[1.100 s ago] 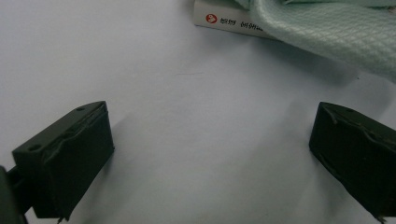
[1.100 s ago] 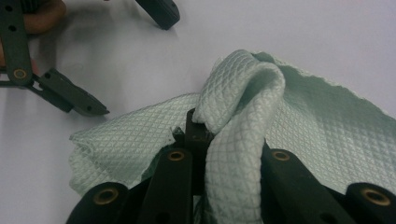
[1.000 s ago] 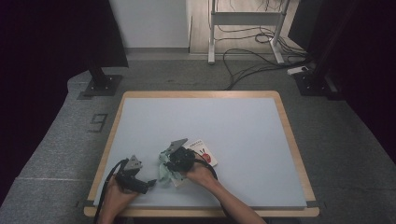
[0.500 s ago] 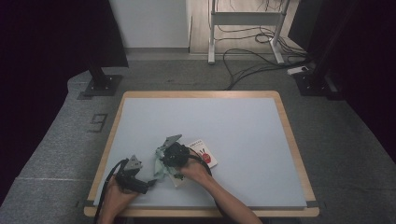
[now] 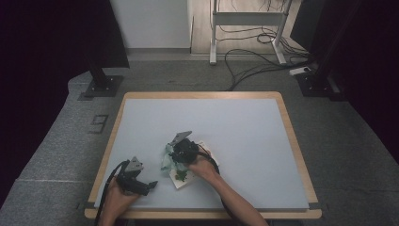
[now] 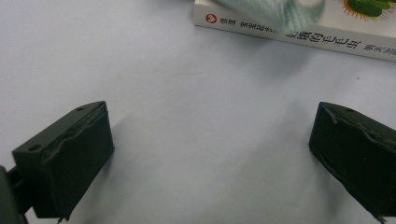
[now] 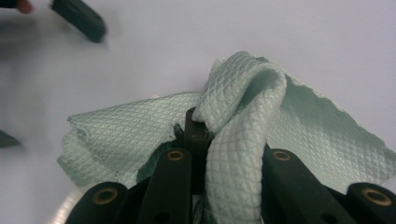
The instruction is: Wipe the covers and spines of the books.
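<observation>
The right gripper (image 5: 175,149) is clamped on a pale green cloth (image 7: 243,121), holding it over the near-left edge of a book (image 5: 200,165) lying on the table (image 5: 244,127). The left gripper (image 5: 149,184) rests near the table's front-left corner, jaws wide apart with nothing between them.

The left gripper (image 6: 210,154) hovers low over the pale table (image 6: 187,93), its jaws standing wide apart with nothing between them. Beyond them lies a book (image 6: 327,44), spine toward the gripper, with a pale green cloth (image 6: 271,11) on it.
</observation>
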`<state>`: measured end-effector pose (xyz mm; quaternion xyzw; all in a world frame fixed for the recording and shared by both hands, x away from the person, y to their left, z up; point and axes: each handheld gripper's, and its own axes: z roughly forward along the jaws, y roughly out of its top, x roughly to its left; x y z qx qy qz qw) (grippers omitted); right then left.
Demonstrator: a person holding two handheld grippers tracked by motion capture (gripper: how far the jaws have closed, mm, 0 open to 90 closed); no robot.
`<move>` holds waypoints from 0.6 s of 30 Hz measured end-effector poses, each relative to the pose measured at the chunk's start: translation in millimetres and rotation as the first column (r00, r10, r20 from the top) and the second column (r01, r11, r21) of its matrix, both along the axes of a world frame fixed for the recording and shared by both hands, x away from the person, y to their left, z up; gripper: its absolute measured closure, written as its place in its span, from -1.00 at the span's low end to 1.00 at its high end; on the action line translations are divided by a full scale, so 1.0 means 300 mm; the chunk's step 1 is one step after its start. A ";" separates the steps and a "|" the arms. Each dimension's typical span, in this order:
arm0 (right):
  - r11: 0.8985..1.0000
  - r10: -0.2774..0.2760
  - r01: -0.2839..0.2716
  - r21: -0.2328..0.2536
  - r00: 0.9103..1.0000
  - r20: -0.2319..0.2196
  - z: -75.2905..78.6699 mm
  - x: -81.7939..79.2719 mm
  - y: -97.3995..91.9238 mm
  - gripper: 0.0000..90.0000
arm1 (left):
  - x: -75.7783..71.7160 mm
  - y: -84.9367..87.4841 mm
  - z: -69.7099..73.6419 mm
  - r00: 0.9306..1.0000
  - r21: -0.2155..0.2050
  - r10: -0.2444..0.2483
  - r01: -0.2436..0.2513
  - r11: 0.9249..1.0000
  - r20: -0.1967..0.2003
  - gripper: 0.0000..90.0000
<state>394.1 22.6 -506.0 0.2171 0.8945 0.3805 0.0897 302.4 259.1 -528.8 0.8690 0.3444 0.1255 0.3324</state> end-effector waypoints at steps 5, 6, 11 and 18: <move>0.999 -0.053 0.053 0.013 0.999 -0.009 -0.006 0.035 -0.065 0.72 | 0.000 0.000 0.000 1.000 0.000 -0.001 0.001 1.000 0.000 -1.00; 0.998 -0.066 0.066 0.014 0.998 -0.011 -0.007 0.040 -0.076 0.72 | 0.000 0.000 0.000 1.000 0.002 -0.002 0.002 1.000 0.000 -1.00; 0.995 -0.103 0.103 0.012 0.995 -0.002 -0.010 0.064 -0.124 0.72 | 0.000 0.000 0.000 1.000 0.001 -0.001 0.001 1.000 0.000 -1.00; 0.989 -0.146 0.146 0.000 0.989 0.003 -0.010 0.089 -0.181 0.72 | 0.000 0.000 0.000 1.000 0.001 -0.001 0.001 1.000 0.000 -1.00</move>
